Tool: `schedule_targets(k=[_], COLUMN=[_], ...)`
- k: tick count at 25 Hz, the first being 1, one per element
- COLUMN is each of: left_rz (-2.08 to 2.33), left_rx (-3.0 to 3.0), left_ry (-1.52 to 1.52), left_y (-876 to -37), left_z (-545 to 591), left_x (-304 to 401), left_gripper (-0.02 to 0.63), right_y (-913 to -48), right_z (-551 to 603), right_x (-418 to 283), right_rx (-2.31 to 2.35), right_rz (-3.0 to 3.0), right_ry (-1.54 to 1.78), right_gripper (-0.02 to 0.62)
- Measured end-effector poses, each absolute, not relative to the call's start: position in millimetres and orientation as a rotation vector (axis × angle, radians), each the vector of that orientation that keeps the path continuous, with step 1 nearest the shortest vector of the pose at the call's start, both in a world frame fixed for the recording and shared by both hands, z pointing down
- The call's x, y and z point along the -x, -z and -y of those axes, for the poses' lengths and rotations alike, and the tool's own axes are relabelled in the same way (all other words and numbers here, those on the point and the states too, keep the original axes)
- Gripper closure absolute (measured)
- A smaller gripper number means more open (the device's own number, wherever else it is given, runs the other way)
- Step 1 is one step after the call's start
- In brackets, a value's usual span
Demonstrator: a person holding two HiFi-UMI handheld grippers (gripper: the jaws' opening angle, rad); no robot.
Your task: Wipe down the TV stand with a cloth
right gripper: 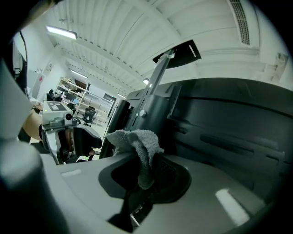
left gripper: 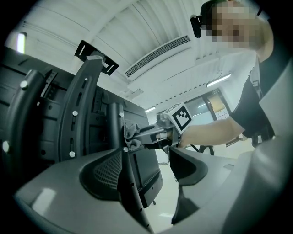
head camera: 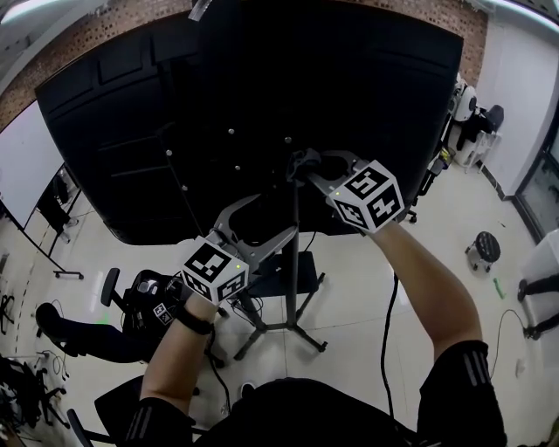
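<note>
Cloth (right gripper: 137,146): light grey, looped terry weave. TV stand (head camera: 293,306) pole: black. Screen back (head camera: 262,96): matt black. Marker cubes (head camera: 367,199): white faces, black square patterns. Floor (head camera: 349,288): pale cream. Wall (head camera: 410,10): red-brown brick.

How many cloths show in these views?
1. The cloth is pinched in the right gripper, against the stand's pole. Others could be hidden behind the TV.

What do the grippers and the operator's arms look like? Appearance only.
The left gripper and right gripper have grey metal jaws on curved arms, each with a white cube bearing black square markers. Black short sleeves with white stripes; black band on the left wrist. A black cable hangs beside the right forearm.
</note>
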State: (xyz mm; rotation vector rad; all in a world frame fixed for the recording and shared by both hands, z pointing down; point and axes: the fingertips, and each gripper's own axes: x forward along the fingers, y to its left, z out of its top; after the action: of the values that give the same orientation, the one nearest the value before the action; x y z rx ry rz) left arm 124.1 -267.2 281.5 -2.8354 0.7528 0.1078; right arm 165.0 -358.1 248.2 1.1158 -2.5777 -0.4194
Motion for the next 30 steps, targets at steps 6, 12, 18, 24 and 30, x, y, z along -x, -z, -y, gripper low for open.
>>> schedule_targets(k=[6,12,18,24,30], left_rz=[-0.772,-0.784,-0.793,-0.792,-0.812], left_rx=[2.888,2.926,2.969,3.006,3.071], left_ry=[-0.072,-0.021,0.024,0.082,0.12], left_y=[-317,-351,-383,-415,-454], left_z=[272,274,275,273,273], left_x=[-126,-126,-128,-130,-127], left_gripper=[0.255,0.255,0.255,0.255,0.255], right_y=[-289,-329,-367,-405,-448], right_z=[359,359,355,354,353], right_x=[-165,-162,-159,-158,-157], right_rx=[-1.098,-1.068,-1.052,-1.059,-1.057], right_rz=[2.578,2.552,2.543,2.545,2.526], right_ry=[0.342,0.324,0.267,0.171,0.091], right_gripper=[0.528,0.526,0.522,0.517,0.514])
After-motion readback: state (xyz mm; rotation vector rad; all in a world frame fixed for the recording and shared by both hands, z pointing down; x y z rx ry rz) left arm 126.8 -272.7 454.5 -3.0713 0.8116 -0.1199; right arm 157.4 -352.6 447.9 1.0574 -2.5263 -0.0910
